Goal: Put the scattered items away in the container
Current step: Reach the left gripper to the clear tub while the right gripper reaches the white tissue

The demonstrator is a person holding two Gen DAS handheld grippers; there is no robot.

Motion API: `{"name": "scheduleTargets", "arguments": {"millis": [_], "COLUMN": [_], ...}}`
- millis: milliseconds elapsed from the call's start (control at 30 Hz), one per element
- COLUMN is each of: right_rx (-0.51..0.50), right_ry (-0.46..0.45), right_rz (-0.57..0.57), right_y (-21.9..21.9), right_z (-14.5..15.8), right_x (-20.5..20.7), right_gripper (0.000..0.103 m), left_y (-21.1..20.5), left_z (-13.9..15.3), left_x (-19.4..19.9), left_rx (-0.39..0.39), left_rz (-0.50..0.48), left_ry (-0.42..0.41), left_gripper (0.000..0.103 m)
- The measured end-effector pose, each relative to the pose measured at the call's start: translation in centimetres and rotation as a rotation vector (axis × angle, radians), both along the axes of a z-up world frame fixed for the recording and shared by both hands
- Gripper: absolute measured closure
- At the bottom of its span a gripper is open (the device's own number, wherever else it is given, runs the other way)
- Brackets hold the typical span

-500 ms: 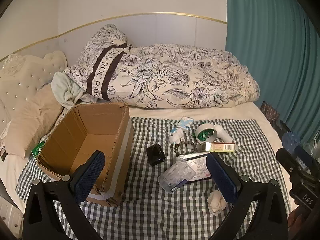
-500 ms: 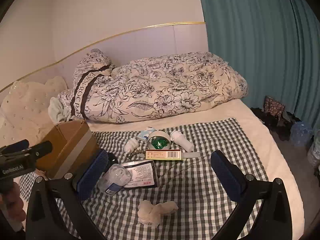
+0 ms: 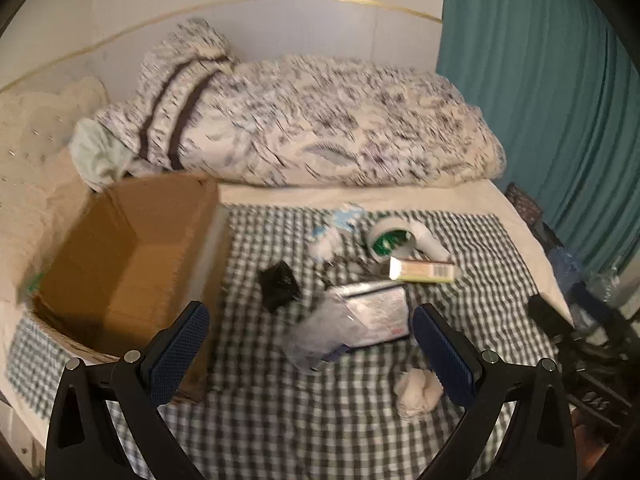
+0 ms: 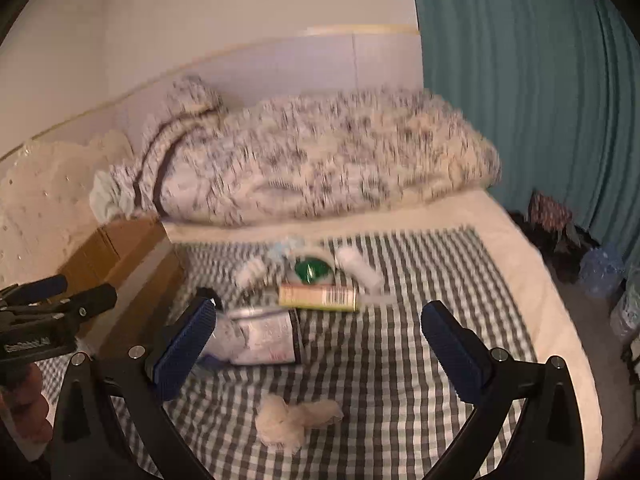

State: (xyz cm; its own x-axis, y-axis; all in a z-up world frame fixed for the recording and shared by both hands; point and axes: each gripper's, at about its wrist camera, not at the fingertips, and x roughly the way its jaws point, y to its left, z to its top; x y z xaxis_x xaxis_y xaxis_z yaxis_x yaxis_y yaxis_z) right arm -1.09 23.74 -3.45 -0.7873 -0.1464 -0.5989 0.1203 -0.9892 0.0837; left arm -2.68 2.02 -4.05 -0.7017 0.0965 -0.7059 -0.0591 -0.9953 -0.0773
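Observation:
An open brown cardboard box (image 3: 120, 264) stands at the left of a checked cloth (image 3: 280, 432) on the bed, also seen in the right wrist view (image 4: 120, 248). Scattered to its right lie a small black object (image 3: 279, 285), a clear plastic tub (image 3: 324, 332), a flat packet (image 3: 380, 304), a yellow carton (image 3: 422, 270), a tape roll (image 3: 386, 240), a white bottle (image 3: 430, 242) and a crumpled cream cloth (image 3: 418, 392). My left gripper (image 3: 310, 320) hovers open above the tub. My right gripper (image 4: 320, 312) is open above the carton (image 4: 318, 297) and cream cloth (image 4: 296, 420).
A rolled floral quilt (image 3: 320, 128) lies across the back of the bed, with a cream tufted headboard (image 3: 36, 128) at left. A teal curtain (image 3: 552, 100) hangs at right, over dark clutter and water bottles (image 4: 600, 272) on the floor.
Both views have turned blurry and the scene has slid slightly up and left, so both hands are moving. The jaws stay wide and no item has shifted.

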Motion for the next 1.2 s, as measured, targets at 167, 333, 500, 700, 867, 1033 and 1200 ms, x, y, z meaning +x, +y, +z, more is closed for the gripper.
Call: {"name": "scheduleTargets", "arguments": {"millis": [167, 333, 500, 700, 867, 1033, 1200], "right_rx": [0.031, 0.066, 0.092, 0.134, 0.163, 0.149, 0.146], "right_ry": [-0.150, -0.213, -0.266, -0.342, -0.437, -0.500, -0.557], "right_rz": [-0.028, 0.001, 0.038, 0.102, 0.169, 0.175, 0.192], "right_y": [0.5, 0.9, 0.8, -0.5, -1.6, -1.3, -1.5], "right_z": [-2.4, -3.8, -5.4, -7.6, -10.0, -11.4, -12.7], "right_x": [-1.7, -2.7, -3.7, -4.2, -4.7, -4.9, -5.4], "right_gripper": [0.000, 0.000, 0.000, 0.000, 0.000, 0.000, 0.000], "left_y": [1.2, 1.5, 1.3, 1.7, 2.6, 3.1, 3.7], "left_z": [-2.6, -5.1, -7.9, -10.7, -13.3, -14.7, -16.5], "left_x": [-0.9, -1.5, -2.6, -3.9, -5.7, -7.1, -8.2], "left_rx": [-0.041, -0.071, -0.105, -0.108, -0.143, -0.182, -0.261], "left_rz": [-0.016, -0.057, -0.091, -0.135, -0.188, -0.257, -0.349], "left_ry": [-0.033, -0.067, -0.095, -0.132, -0.147, -0.153, -0.160], "left_gripper": [0.000, 0.000, 0.000, 0.000, 0.000, 0.000, 0.000]}}
